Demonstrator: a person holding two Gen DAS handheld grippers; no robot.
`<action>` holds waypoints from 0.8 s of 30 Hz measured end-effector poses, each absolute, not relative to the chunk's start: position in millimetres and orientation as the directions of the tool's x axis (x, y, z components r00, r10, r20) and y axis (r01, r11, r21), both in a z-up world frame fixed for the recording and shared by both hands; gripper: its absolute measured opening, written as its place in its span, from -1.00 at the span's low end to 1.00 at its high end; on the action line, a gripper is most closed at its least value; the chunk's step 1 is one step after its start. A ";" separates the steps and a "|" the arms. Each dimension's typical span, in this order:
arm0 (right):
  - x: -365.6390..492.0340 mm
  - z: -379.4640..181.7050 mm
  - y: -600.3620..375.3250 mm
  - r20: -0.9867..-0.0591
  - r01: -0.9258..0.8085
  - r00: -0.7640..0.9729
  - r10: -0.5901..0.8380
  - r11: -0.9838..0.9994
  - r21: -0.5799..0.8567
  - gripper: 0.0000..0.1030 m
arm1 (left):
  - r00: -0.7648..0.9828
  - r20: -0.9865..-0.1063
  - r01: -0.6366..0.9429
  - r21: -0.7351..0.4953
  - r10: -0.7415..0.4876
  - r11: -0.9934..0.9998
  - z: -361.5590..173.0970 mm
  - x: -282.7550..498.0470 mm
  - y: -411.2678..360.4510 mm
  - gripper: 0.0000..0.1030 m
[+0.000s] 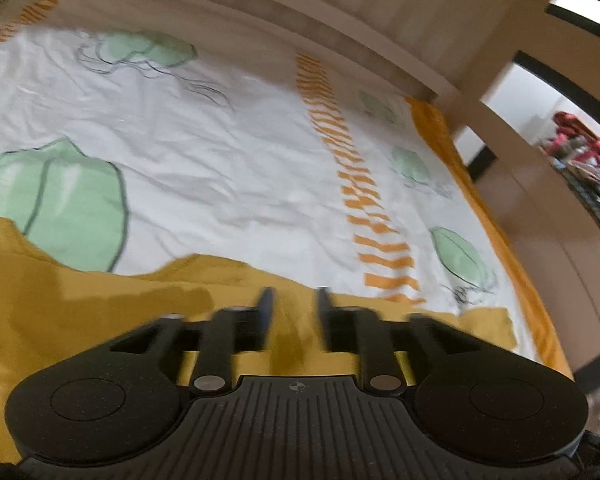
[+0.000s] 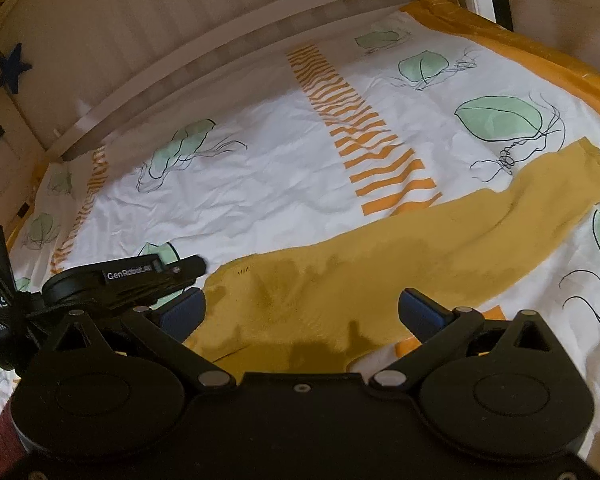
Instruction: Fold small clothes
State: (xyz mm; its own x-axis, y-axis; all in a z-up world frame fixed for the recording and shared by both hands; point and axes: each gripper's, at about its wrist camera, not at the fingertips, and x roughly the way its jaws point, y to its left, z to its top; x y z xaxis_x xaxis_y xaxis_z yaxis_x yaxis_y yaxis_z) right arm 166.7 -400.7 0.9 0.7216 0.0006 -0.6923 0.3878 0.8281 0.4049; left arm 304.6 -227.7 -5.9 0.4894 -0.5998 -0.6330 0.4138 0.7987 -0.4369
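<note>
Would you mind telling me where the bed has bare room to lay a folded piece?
Bare sheet lies between the mustard garment and the wooden rail, left of the orange striped band. The near edge is crowded by the garment and both grippers.

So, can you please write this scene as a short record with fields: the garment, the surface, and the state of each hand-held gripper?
garment: mustard-yellow garment, spread flat, one sleeve stretched out to the right
surface: white bedsheet with green jellyfish prints and orange stripes, wooden bed rail behind
left hand-held gripper: open, narrow gap, over the garment's edge, holding nothing
right hand-held gripper: open wide, above the garment, holding nothing
fold status: not yet begun
</note>
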 end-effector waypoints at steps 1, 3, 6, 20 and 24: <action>166.5 1.1 -401.2 -0.691 0.389 0.723 -0.001 0.827 0.406 0.99 | 0.480 -0.627 0.428 -0.443 -0.613 0.788 -6.3 304.8 -229.9 -0.27; 166.0 1.7 -401.8 -0.688 0.391 0.726 -0.004 0.825 0.408 0.99 | 0.465 -0.619 0.445 -0.455 -0.633 0.771 -3.6 304.2 -225.1 -0.25; 165.6 1.9 -403.3 -0.684 0.394 0.730 -0.008 0.823 0.410 0.99 | 0.479 -0.606 0.436 -0.464 -0.635 0.771 2.0 303.3 -211.5 -0.12; 173.6 -4.5 -389.4 -0.662 0.319 0.748 0.045 0.851 0.418 0.99 | 0.586 -0.715 0.309 -0.238 -0.381 0.921 -4.9 299.0 -74.4 -0.11; 175.1 -5.6 -376.6 -0.622 0.248 0.779 0.075 0.875 0.416 0.99 | 0.589 -0.752 0.263 -0.166 -0.295 0.950 -19.3 292.4 -37.4 -0.11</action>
State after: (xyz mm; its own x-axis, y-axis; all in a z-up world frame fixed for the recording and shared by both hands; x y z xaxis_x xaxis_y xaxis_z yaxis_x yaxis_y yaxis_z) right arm 175.1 -376.6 -5.6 0.7792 0.0750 -0.6223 0.2479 0.8750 0.4158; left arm 292.4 -37.4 -19.3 0.5895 -0.2947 -0.7521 0.2631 0.9504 -0.1662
